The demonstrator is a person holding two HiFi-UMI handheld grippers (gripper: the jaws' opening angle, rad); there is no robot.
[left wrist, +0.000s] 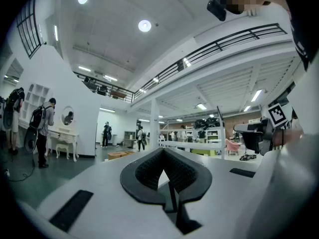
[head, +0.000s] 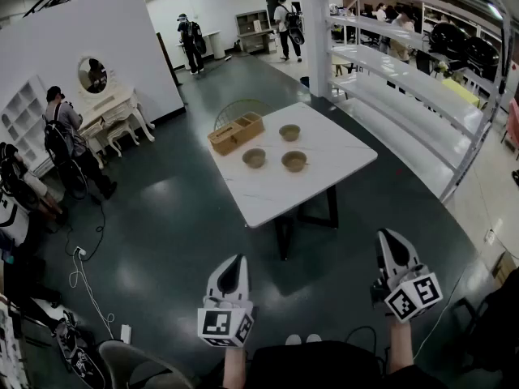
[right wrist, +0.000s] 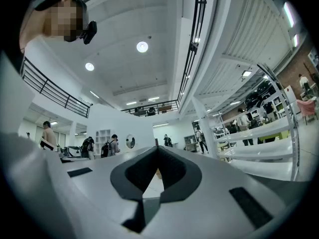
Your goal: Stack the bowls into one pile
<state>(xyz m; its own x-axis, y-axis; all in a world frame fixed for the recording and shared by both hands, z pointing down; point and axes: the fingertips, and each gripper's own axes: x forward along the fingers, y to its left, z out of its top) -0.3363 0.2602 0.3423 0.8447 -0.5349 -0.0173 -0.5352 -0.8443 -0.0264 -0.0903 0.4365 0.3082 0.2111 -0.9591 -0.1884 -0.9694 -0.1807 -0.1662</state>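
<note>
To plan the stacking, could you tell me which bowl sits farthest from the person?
The back bowl, just right of the wooden box; the other two bowls sit nearer the table's front edge.

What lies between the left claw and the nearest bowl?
Only dark floor, then a bare strip of white table, separates the left claw from that bowl, per the head view.

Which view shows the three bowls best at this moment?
The head view: all three bowls sit apart, unstacked, on the white table beside a wooden box. The left gripper view and the right gripper view look out level across the room over their own jaws, and no bowl can be clearly made out in either.
</note>
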